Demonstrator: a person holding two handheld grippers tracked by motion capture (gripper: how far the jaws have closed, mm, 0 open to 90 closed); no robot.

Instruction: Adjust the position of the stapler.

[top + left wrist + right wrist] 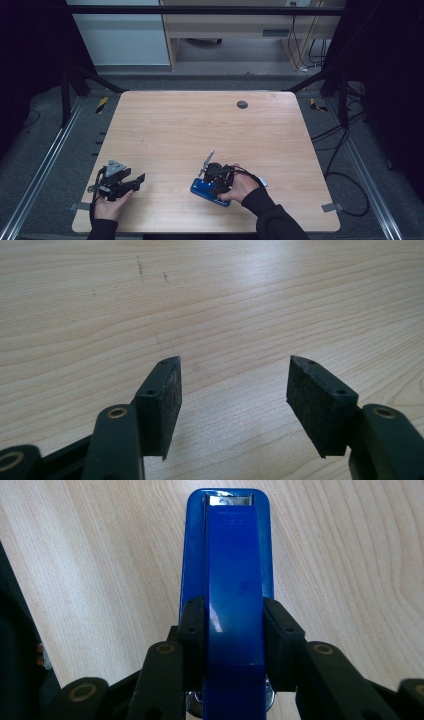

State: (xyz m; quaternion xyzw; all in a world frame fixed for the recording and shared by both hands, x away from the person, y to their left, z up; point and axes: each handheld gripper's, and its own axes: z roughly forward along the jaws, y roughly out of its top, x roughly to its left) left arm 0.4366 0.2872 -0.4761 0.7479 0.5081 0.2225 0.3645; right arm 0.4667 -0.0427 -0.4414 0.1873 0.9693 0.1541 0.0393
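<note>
A blue stapler (206, 193) lies flat on the wooden table (200, 130) near its front edge, right of centre. My right gripper (214, 183) is shut on it. In the right gripper view the two black jaws press on both sides of the stapler's (235, 555) upper arm at mid-length, and its metal nose points away from my right gripper (233, 607). My left gripper (139, 181) rests low at the front left of the table, held by a hand. Its jaws stand wide apart with bare wood between them, and the left gripper (235, 362) holds nothing.
A small dark round grommet (242, 104) sits in the tabletop near the far edge. Metal rails and cables (340, 150) run along the floor on both sides of the table. A desk (240, 25) stands beyond it.
</note>
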